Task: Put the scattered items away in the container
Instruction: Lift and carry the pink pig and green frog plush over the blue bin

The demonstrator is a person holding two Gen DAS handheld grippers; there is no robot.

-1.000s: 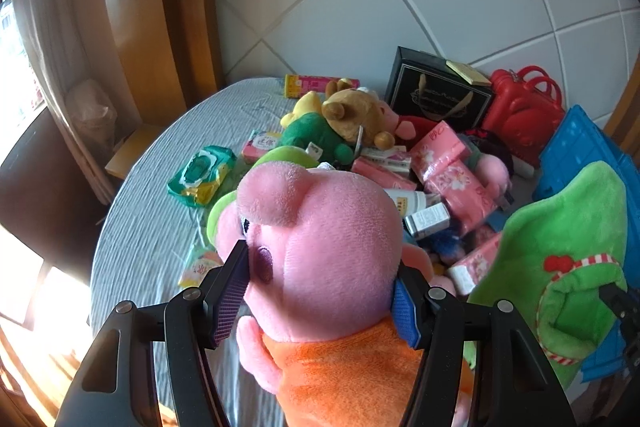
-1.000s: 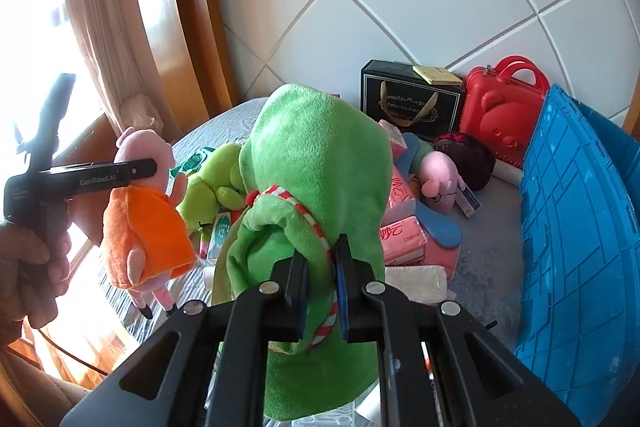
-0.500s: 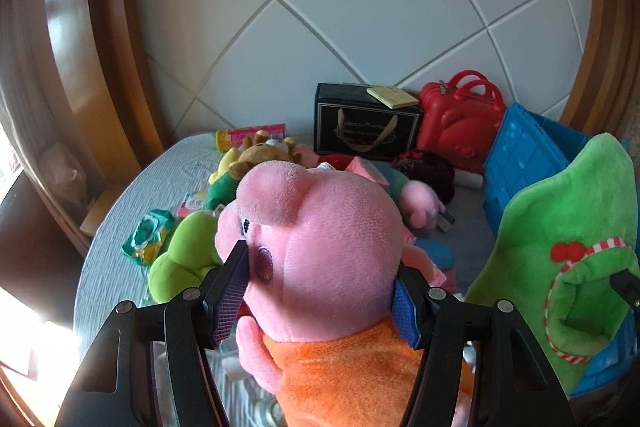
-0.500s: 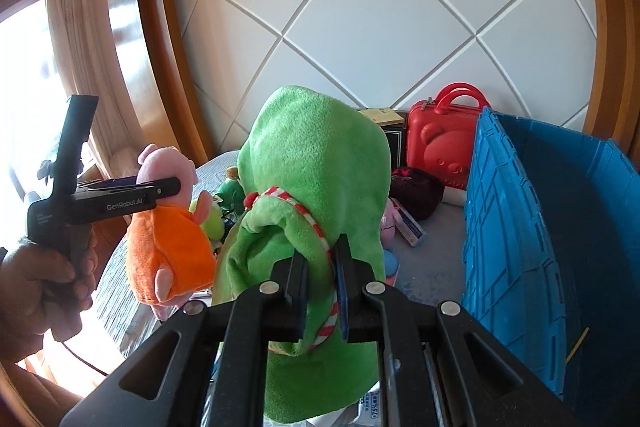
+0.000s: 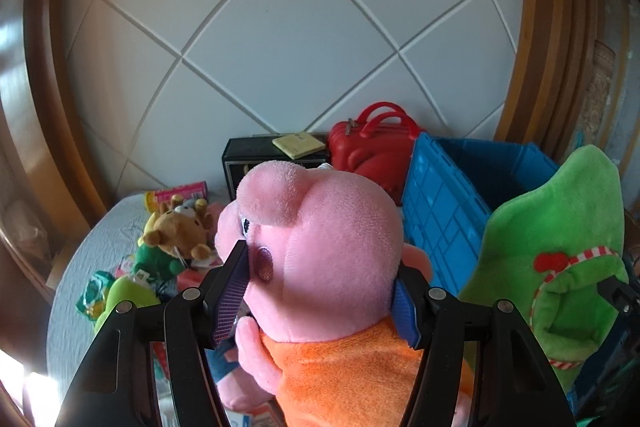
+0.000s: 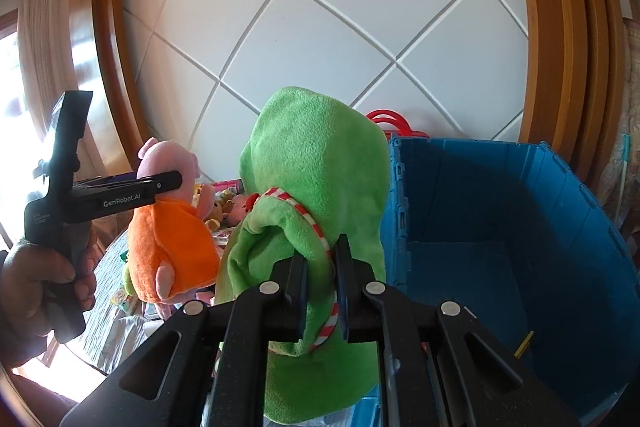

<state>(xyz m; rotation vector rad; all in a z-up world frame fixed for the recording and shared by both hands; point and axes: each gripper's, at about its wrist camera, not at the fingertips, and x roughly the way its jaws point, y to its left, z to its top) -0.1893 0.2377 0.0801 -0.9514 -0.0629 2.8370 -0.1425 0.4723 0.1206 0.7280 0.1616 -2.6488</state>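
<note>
My left gripper [image 5: 320, 291] is shut on the head of a pink plush pig in an orange top [image 5: 320, 247], held up in the air. The pig [image 6: 172, 227] and the left gripper [image 6: 160, 183] also show in the right wrist view, held by a person's hand [image 6: 40, 279]. My right gripper [image 6: 320, 267] is shut on a fold of a green plush toy with a red-and-white striped trim [image 6: 316, 167]; the same green plush toy [image 5: 560, 247] hangs at the right of the left wrist view. The blue crate [image 6: 500, 227] stands open just right of it, with little inside.
On the grey cloth-covered table [image 5: 92, 247] lie more plush toys [image 5: 172, 235], a wipes pack [image 5: 94, 293] and small packets. A black gift box [image 5: 248, 155] and a red toy suitcase [image 5: 372, 143] stand against the white panelled wall. The blue crate's near wall [image 5: 444, 211] rises beside them.
Both grippers have risen and swung right with their toys held. The table's clutter has dropped low in view, and the blue crate's inside now opens up before the right gripper.
</note>
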